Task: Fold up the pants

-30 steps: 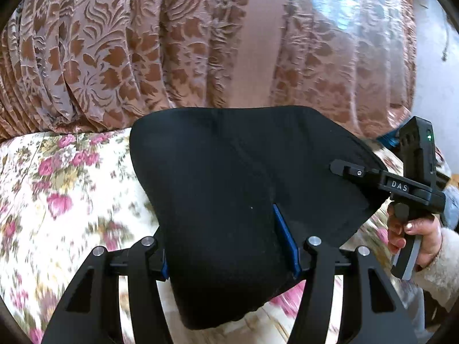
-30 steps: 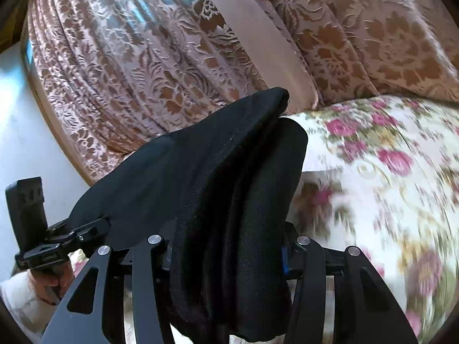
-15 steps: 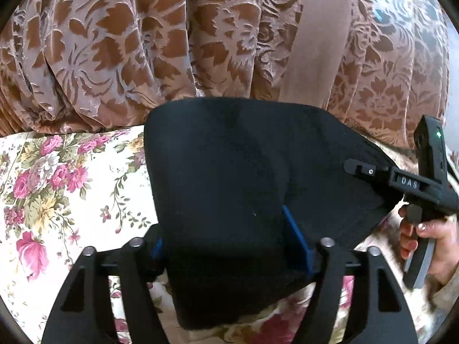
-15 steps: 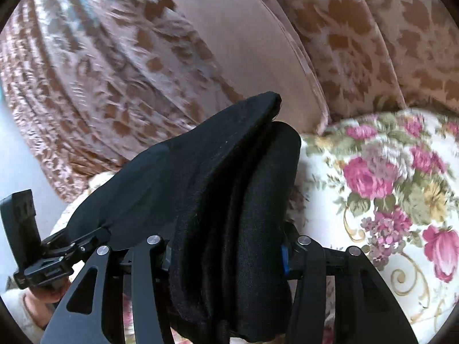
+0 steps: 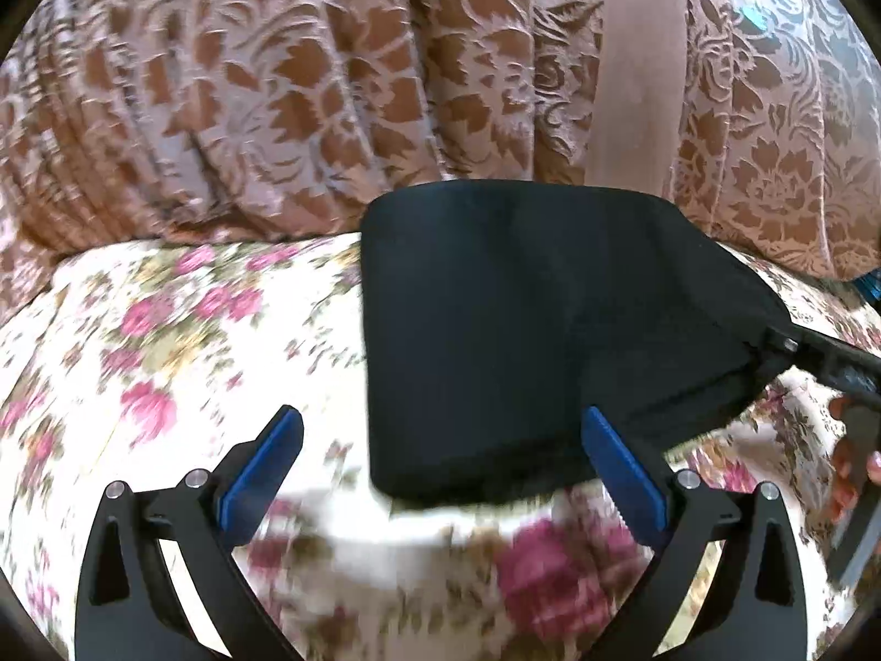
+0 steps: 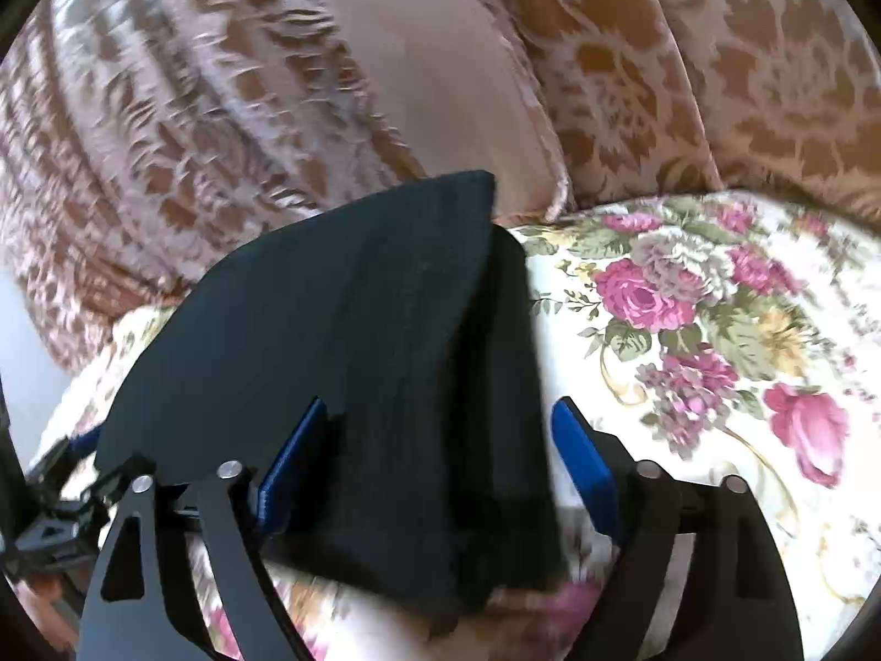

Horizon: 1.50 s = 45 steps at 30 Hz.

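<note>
My left gripper and right gripper are both opening, blue pads clear of the folded black pants, a soft matte slab on the floral bedspread.

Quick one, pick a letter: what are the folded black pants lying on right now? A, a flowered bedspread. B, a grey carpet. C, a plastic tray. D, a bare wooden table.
A: the folded black pants rest on a cream flowered bedspread with pink roses, in front of a brown patterned curtain.
</note>
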Each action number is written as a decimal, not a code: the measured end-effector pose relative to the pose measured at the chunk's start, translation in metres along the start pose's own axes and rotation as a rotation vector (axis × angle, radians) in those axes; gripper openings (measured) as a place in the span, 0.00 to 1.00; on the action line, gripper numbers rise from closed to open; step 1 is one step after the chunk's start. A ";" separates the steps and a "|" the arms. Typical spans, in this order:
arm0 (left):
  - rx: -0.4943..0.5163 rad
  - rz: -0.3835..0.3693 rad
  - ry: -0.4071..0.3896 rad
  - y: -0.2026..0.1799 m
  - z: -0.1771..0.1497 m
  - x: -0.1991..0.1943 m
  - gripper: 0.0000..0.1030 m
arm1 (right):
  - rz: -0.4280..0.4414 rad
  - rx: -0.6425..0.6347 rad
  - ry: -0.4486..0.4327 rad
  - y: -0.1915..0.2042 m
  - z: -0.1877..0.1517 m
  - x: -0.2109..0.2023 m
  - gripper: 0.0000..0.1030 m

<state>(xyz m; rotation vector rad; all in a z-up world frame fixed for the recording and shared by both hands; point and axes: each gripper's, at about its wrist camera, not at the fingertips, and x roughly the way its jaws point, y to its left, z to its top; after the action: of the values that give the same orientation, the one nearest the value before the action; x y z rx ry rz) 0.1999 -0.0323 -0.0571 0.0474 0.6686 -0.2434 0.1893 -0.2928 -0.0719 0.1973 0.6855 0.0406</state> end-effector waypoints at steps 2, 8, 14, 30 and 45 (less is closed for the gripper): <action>-0.011 0.048 0.005 -0.001 -0.009 -0.012 0.98 | -0.009 -0.030 -0.026 0.011 -0.010 -0.019 0.90; -0.011 0.174 -0.014 -0.008 -0.036 -0.046 0.98 | -0.077 -0.052 -0.057 0.039 -0.046 -0.062 0.95; 0.007 0.167 -0.051 -0.017 -0.059 -0.079 0.98 | -0.159 -0.072 -0.103 0.058 -0.084 -0.086 0.96; -0.073 0.147 -0.095 -0.011 -0.068 -0.122 0.98 | -0.278 -0.102 -0.163 0.076 -0.109 -0.129 0.96; -0.050 0.148 -0.075 -0.018 -0.070 -0.137 0.98 | -0.267 -0.081 -0.156 0.082 -0.109 -0.147 0.96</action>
<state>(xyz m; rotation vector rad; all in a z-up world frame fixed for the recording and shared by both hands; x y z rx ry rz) 0.0497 -0.0125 -0.0270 0.0396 0.5931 -0.0854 0.0091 -0.2096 -0.0466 0.0294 0.5492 -0.2001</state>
